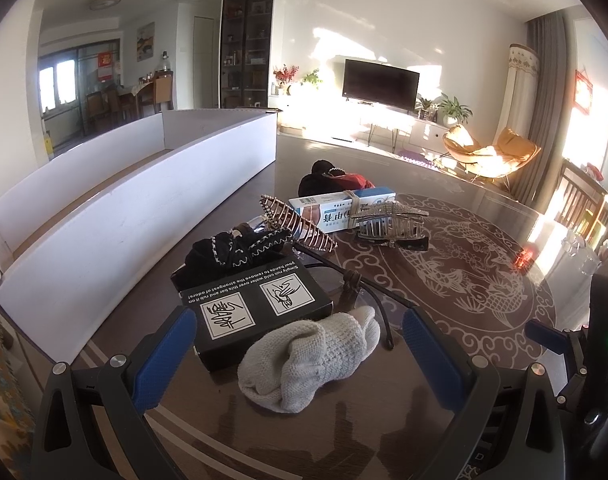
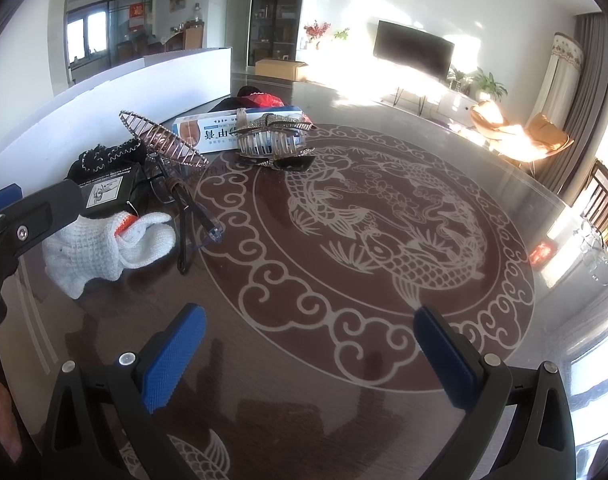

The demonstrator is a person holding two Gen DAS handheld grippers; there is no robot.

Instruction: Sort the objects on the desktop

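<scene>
The left tool (image 1: 299,354) stands with its blue pads wide apart, nothing clamped, the white knitted glove (image 1: 310,358) lying on the tabletop (image 1: 444,280) between them. Taking that glove as the landmark: the black box (image 1: 255,300) with printed instructions touches its far left side, and a black trimmed cloth (image 1: 231,250) rests on the far end of that box. Clear glasses (image 2: 191,208) with dark arms lie just right of the glove. Farther beyond the glove, a wire fish-shaped hair clip (image 1: 295,224) leans tilted, then a blue and white carton (image 1: 336,206), with a rhinestone claw clip (image 1: 388,222) beside it. A long white cardboard tray (image 1: 123,216) runs along the glove's left, well apart. The right tool (image 2: 310,356) hovers to the glove's right over the bare fish pattern, pads spread and holding nothing
</scene>
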